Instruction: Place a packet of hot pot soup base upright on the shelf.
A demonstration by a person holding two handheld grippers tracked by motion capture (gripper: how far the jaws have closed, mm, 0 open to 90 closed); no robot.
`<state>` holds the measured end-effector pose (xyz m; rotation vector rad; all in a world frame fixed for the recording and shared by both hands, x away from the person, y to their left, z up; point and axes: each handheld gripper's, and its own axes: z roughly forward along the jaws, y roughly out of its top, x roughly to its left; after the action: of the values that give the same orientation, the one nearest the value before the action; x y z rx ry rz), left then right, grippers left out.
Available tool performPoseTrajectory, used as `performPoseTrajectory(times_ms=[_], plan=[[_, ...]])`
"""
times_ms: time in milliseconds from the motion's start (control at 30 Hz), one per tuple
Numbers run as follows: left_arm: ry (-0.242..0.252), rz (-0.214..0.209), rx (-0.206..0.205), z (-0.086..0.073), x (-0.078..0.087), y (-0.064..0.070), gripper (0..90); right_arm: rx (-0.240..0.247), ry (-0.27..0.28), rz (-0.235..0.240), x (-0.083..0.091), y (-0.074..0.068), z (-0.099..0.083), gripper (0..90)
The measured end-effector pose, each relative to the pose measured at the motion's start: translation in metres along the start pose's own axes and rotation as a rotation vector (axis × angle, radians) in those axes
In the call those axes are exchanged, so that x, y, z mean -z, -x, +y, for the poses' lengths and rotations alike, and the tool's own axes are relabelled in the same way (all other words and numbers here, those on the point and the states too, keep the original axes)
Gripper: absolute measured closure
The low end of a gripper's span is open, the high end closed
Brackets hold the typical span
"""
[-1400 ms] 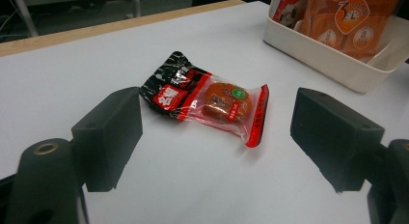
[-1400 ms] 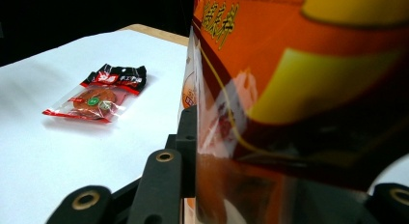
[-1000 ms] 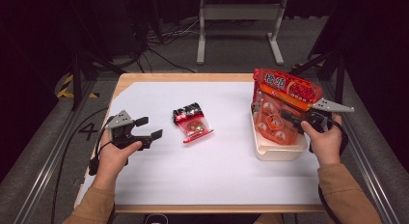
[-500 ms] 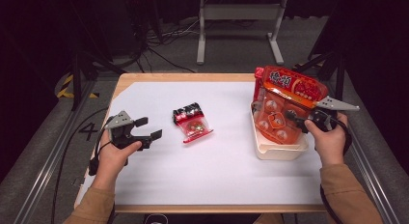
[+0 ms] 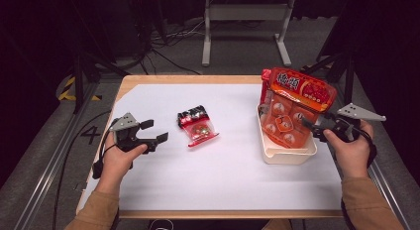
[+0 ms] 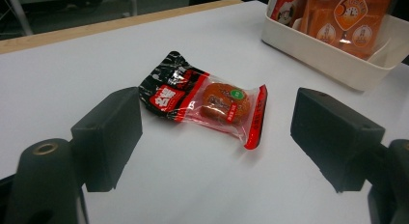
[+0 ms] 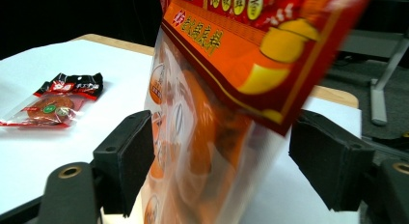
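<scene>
Large orange bag [image 5: 292, 108] stands in the white bin [image 5: 289, 154], right tool [image 5: 311, 126] released around it; small packet [image 5: 197, 126] awaits on worktop [image 5: 228, 165], left tool [image 5: 154, 132] open.

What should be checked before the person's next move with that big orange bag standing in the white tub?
1. Right tool open: ok, its jaws stand wide on either side of the big orange bag.
2. Jaws gripping the bag: not ok, a gap shows on each side.
3. Bag seated in the white tub: cannot tell; it stands tilted with its top above the rim.
4. Left tool open and free: ok, it holds nothing.
5. Small red snack packet reachable: ok, it lies flat on the white table, ahead of the left tool's jaws.
</scene>
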<state>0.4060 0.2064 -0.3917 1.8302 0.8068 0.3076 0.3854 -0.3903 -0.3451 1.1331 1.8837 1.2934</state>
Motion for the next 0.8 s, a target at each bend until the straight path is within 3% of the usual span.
performPoseTrajectory(times_ms=[167,400,800], plan=[[-0.008,-0.010,-0.007,0.001,-0.006,0.001,19.4,0.026,-0.001,-0.021,0.016,-0.008,-0.005,23.8],[-0.015,-0.019,-0.018,0.005,-0.012,0.002,19.2,0.057,0.021,-0.013,0.033,-0.025,-0.005,21.2],[-0.041,-0.004,-0.012,0.005,-0.019,0.002,19.2,0.079,0.049,0.081,0.040,-0.064,-0.011,19.6]])
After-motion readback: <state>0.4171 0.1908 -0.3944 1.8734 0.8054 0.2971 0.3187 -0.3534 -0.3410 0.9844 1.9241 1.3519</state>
